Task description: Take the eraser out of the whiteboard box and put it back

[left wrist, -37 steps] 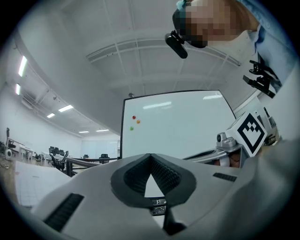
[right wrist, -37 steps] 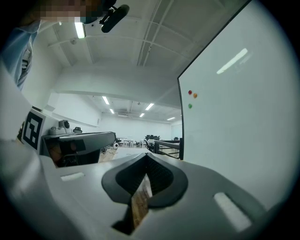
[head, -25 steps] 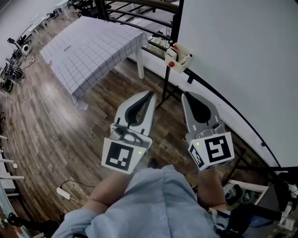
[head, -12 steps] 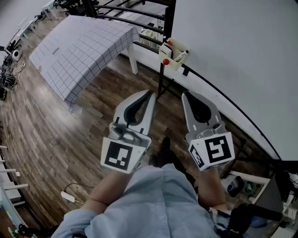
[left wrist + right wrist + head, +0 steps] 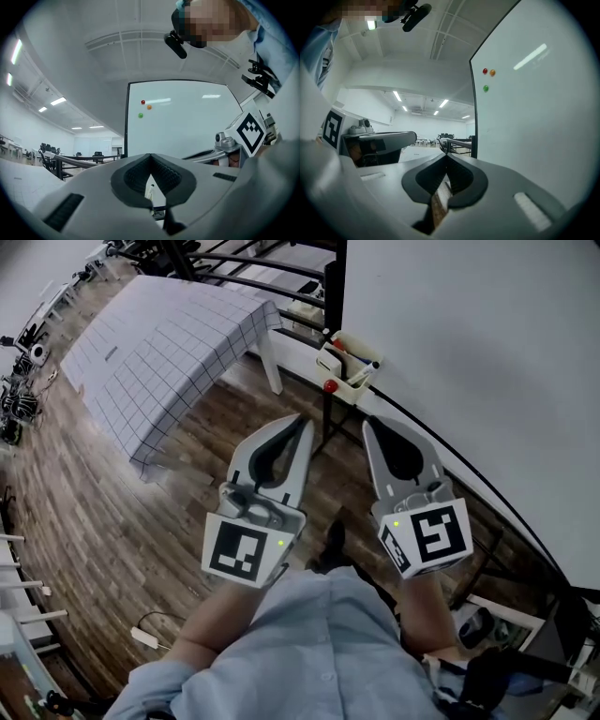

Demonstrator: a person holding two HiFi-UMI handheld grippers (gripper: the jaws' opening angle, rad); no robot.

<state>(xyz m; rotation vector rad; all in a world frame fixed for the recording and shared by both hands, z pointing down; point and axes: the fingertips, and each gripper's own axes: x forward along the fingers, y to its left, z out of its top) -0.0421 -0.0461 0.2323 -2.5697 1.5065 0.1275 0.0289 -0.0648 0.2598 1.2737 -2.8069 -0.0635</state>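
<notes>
The whiteboard box (image 5: 345,367) is a cream tray hung on the whiteboard's lower rail, with markers standing in it and a red knob at its near corner. I cannot pick out the eraser inside it. My left gripper (image 5: 302,422) and right gripper (image 5: 371,424) are held side by side just short of the box, both pointing at it. Each is shut with nothing between its jaws. In the left gripper view the left gripper (image 5: 150,157) has its tips together, and a marker shows through the gap below. The right gripper (image 5: 446,157) is likewise shut and empty.
The whiteboard (image 5: 487,343) fills the right side, on a black stand post (image 5: 327,423). It carries red, orange and green magnets (image 5: 143,101). A table with a checked cloth (image 5: 159,338) stands to the left over a wooden floor (image 5: 112,521). A cable and plug (image 5: 145,636) lie near my feet.
Both grippers have moved forward together toward the whiteboard, and the box now sits closer above their tips. Their jaws have stayed shut.
</notes>
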